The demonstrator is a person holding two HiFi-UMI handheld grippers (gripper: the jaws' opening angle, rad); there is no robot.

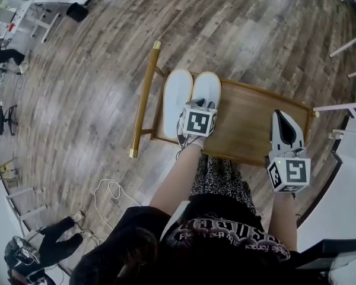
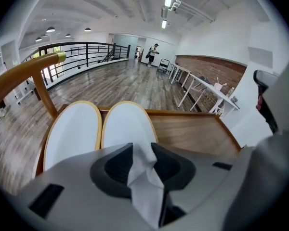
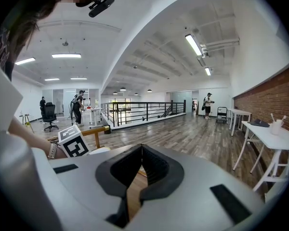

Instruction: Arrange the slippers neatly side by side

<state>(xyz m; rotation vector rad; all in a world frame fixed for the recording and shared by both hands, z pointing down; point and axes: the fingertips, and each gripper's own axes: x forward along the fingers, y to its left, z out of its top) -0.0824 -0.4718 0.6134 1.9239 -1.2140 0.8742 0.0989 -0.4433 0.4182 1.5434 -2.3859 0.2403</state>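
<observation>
slippers (image 1: 177,97) (image 1: 206,91): 2 | grippers (image 1: 196,105) (image 1: 280,116): 2 | wooden cart (image 1: 249,120): 1

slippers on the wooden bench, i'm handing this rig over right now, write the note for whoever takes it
Left gripper: tongs apart. A fold of white fabric, apparently from the right-hand slipper, stands between them and looks loose, not clamped.
Right gripper: tongs shut, empty, over the bare right part of the wooden bench.
Slippers: the left-hand slipper and right-hand slipper lie side by side at the bench's left end, toes about level.
Done: the pair looks aligned.
Left: lift the left gripper clear without dragging the fabric, then check the heels.
</observation>
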